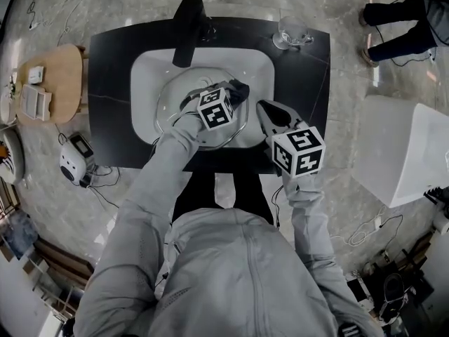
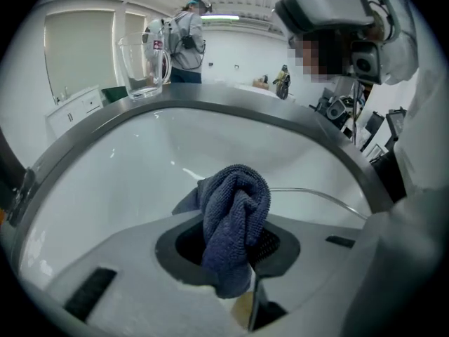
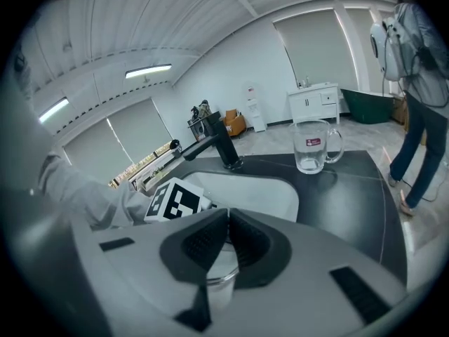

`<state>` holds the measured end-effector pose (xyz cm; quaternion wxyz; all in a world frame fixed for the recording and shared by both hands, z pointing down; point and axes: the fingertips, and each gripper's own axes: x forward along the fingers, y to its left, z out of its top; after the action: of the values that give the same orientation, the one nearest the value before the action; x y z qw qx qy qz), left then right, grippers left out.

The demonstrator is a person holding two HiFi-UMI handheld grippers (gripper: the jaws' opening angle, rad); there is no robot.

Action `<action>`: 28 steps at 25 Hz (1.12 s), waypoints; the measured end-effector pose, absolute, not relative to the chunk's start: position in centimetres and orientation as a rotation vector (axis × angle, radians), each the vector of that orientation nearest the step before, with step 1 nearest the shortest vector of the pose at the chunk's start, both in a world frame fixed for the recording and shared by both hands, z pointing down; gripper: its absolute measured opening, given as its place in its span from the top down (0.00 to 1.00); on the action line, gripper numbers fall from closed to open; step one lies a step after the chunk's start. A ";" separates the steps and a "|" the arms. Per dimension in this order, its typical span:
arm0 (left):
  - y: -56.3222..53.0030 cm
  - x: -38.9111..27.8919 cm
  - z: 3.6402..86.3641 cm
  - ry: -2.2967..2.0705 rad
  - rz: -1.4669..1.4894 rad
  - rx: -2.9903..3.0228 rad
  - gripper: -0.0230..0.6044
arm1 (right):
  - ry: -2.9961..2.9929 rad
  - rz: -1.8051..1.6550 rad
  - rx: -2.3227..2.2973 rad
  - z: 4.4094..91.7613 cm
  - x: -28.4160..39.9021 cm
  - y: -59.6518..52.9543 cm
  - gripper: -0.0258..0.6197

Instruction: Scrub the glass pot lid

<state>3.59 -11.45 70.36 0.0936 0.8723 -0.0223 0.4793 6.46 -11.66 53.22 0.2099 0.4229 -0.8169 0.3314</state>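
Observation:
The glass pot lid lies tilted in the white sink basin. My left gripper is over the lid and shut on a dark blue cloth, which bunches out between its jaws. The cloth rests at the lid's right part. In the left gripper view only the lid's thin rim shows. My right gripper is shut on the lid's right edge. In the right gripper view, clear glass sits pinched under the closed jaws of that gripper.
A black faucet stands at the back of the basin. A glass mug sits on the black counter's far right corner. A wooden side table is to the left, a white box to the right, and a person's legs beyond.

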 end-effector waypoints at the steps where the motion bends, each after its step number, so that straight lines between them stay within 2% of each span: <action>1: -11.0 3.6 70.1 -0.032 1.405 2.592 0.82 | -2.274 0.921 1.171 53.1 6.3 -11.6 0.91; 14: -5.1 2.7 66.0 0.405 1.182 2.577 0.82 | -2.277 0.922 1.183 51.9 5.4 -11.3 0.91; 28: -1.0 -1.2 62.7 0.751 1.099 2.319 0.82 | -2.296 0.880 1.113 51.5 3.3 -10.8 0.91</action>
<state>-1.24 -0.98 62.73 0.2318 0.8436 0.2732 0.4000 3.34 -10.84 51.50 0.2192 0.4024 -0.8300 0.3180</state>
